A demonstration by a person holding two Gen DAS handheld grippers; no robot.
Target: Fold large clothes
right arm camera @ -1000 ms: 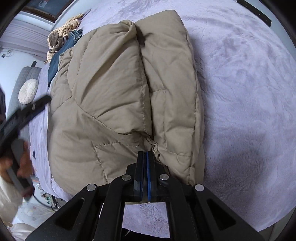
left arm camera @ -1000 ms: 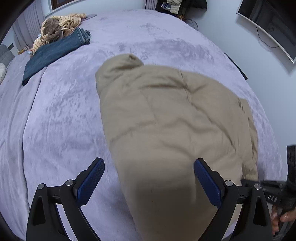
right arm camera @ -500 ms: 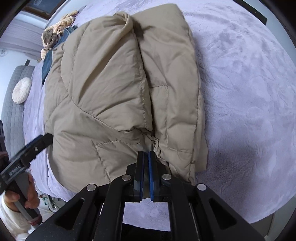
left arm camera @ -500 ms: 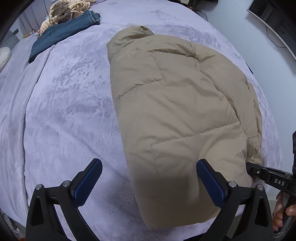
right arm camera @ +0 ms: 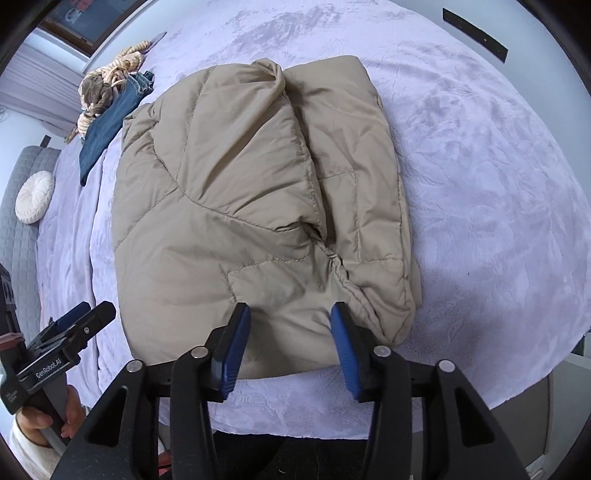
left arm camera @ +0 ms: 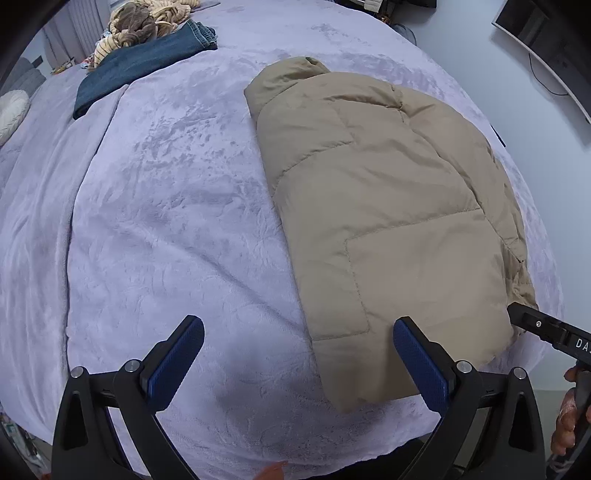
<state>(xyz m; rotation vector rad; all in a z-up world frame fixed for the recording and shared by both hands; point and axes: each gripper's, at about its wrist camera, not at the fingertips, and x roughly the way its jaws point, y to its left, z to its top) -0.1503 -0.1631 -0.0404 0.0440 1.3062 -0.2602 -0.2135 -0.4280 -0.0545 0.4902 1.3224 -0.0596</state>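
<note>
A tan puffer jacket (left arm camera: 388, 206) lies folded lengthwise on the lavender bed cover (left arm camera: 177, 221), its hem toward the near bed edge. My left gripper (left arm camera: 297, 325) hangs open above the cover, at the jacket's near left corner, with nothing held; its right pad overlaps the hem in the picture. In the right wrist view the jacket (right arm camera: 251, 184) shows a bunched seam near the hem. My right gripper (right arm camera: 290, 308) hovers over that hem with its jaws opening, and the pads do not press on the fabric. The right gripper's finger (left arm camera: 546, 328) also shows in the left wrist view.
Folded blue jeans (left arm camera: 140, 70) and a striped bundle of cloth (left arm camera: 144, 22) lie at the bed's far left. A round white cushion (right arm camera: 35, 197) rests on a grey quilted seat (right arm camera: 22, 236). A screen (left arm camera: 546, 48) hangs on the right wall. The bed's edge runs just below both grippers.
The right gripper was shut at the jacket's hem; its jaws have now parted and it has lifted. The left gripper has drawn back toward the near bed edge, off the jacket.
</note>
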